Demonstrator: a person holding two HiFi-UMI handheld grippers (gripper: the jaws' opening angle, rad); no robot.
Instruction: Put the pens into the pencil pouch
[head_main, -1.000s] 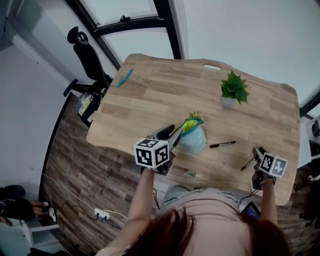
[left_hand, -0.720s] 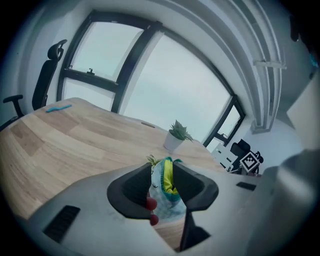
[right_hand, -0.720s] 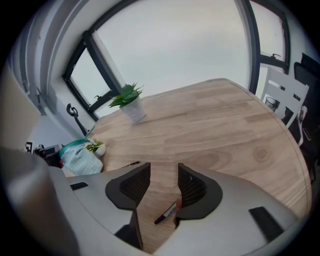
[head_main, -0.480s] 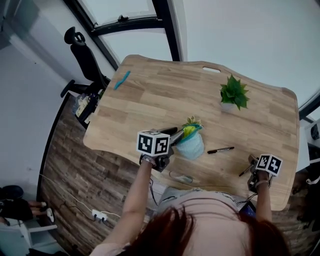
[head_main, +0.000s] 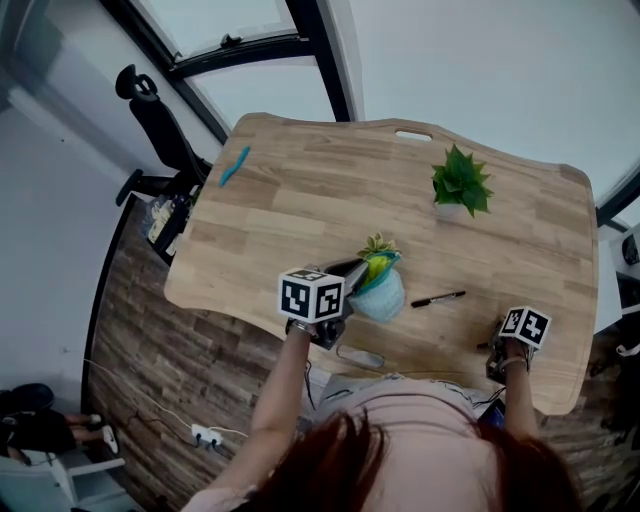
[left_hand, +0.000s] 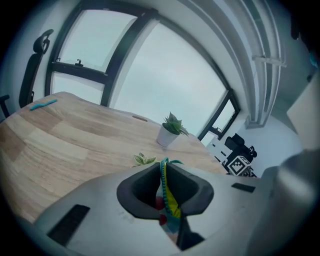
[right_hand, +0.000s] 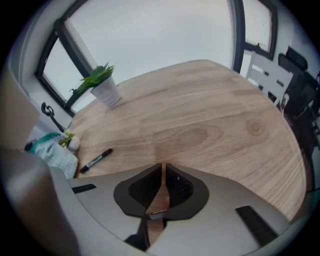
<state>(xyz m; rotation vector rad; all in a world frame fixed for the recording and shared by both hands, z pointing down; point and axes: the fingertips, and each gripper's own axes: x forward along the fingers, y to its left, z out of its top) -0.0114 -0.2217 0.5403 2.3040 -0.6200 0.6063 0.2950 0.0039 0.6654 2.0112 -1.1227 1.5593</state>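
Pale wood planking made up the table (head_main: 300, 190), with a potted plant (head_main: 460, 183) toward its far side and dark window frames beyond. Near the front edge sat the pencil pouch (head_main: 383, 293). The left gripper (head_main: 352, 272) had just been closing its jaws, which pinched the pouch's zipper rim, with teal teeth and yellow lining showing between the pads. One black pen (head_main: 438, 298) lay loose on the wood just right of the pouch. The right gripper (head_main: 503, 347), pointing steeply down near the front right edge, had also just been closing. Its jaws stood almost together, with only a sliver of wood visible between the tips. A small dark-and-silver piece low between them looked like the second pen (right_hand: 156, 214), so I judged that gripper clamped on it. To do this step well, the left should hold the pouch mouth up and open. The right should lift its pen squarely, confirm the grip is not slipping, and feed it end-first past the zipper.
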